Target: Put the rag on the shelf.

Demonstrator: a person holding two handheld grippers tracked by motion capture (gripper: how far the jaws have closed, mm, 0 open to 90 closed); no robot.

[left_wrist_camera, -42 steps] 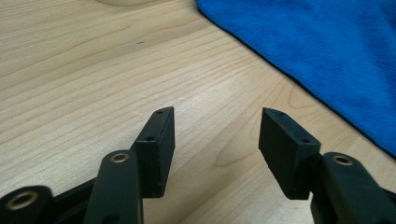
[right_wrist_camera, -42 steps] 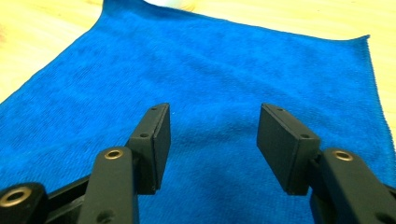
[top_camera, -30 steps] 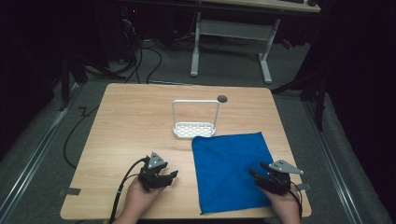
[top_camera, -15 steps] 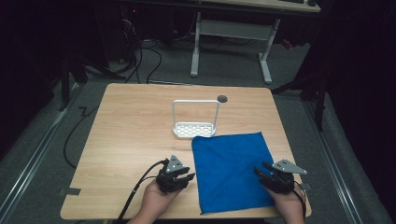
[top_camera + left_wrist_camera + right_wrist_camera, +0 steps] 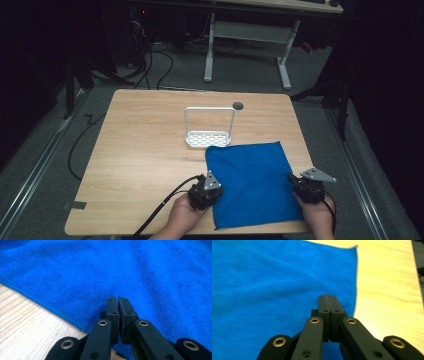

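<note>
Both of your claws have just closed, the left claw (image 5: 209, 189) at the blue cloth's (image 5: 252, 182) left edge and the right claw (image 5: 301, 186) at its right edge, jaws pressed together, likely pinching cloth for folding on the surface (image 5: 145, 160).

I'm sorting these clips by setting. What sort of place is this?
Probably a lab or workshop set up for recording: a bare wooden table on grey carpet, cables on the floor, and a desk frame behind in the dark.
</note>
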